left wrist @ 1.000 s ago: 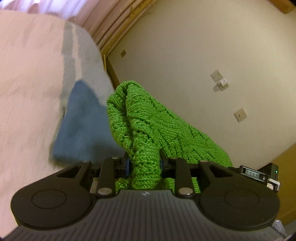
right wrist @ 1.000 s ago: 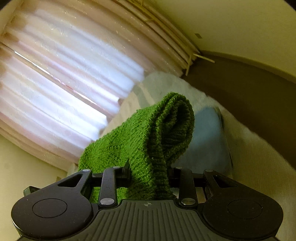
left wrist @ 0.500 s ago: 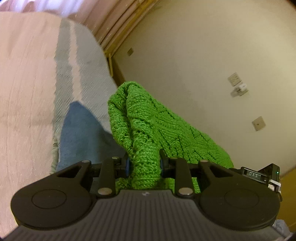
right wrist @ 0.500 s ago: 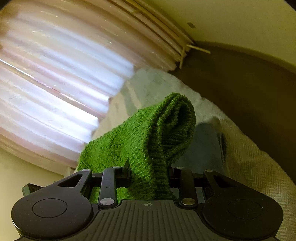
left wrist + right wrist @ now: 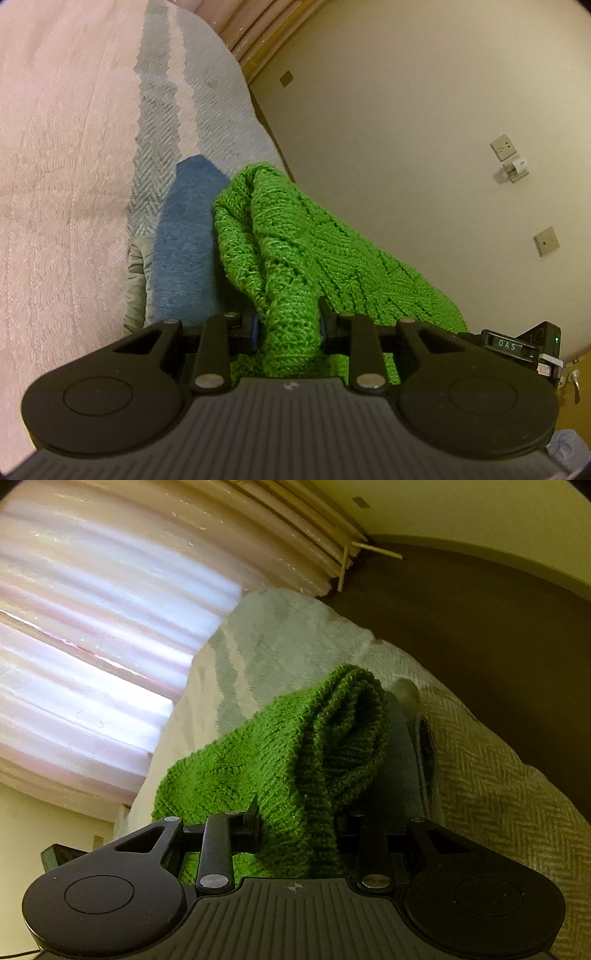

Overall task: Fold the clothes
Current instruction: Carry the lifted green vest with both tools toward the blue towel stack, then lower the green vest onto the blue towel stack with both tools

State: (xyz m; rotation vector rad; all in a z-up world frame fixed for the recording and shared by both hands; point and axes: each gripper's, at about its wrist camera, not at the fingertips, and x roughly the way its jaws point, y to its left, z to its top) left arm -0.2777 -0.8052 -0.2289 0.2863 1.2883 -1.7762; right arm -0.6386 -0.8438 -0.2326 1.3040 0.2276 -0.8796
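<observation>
l gripper point(image 5: 288, 326) + r gripper point(image 5: 297, 821) both pinch green knit point(image 5: 295, 240) – above bed point(image 5: 66, 184)

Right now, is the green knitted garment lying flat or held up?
Held up: the green knitted garment is bunched, clamped in both tongs.

The left gripper point(image 5: 286, 325) is built of matte black plastic: a ribbed grey-black housing with a small crosshair mark at its front edge, flanked by two rounded lobes, each stamped with a shallow disc. Two black link arms are pinned by silver screws. Blue pads point(image 5: 254, 326) are seen on the inner faces of its fingers. The right gripper point(image 5: 297, 818) is made the same way; its pads are hidden, so their colour cannot be told. No hand or sleeve is shown.
</observation>
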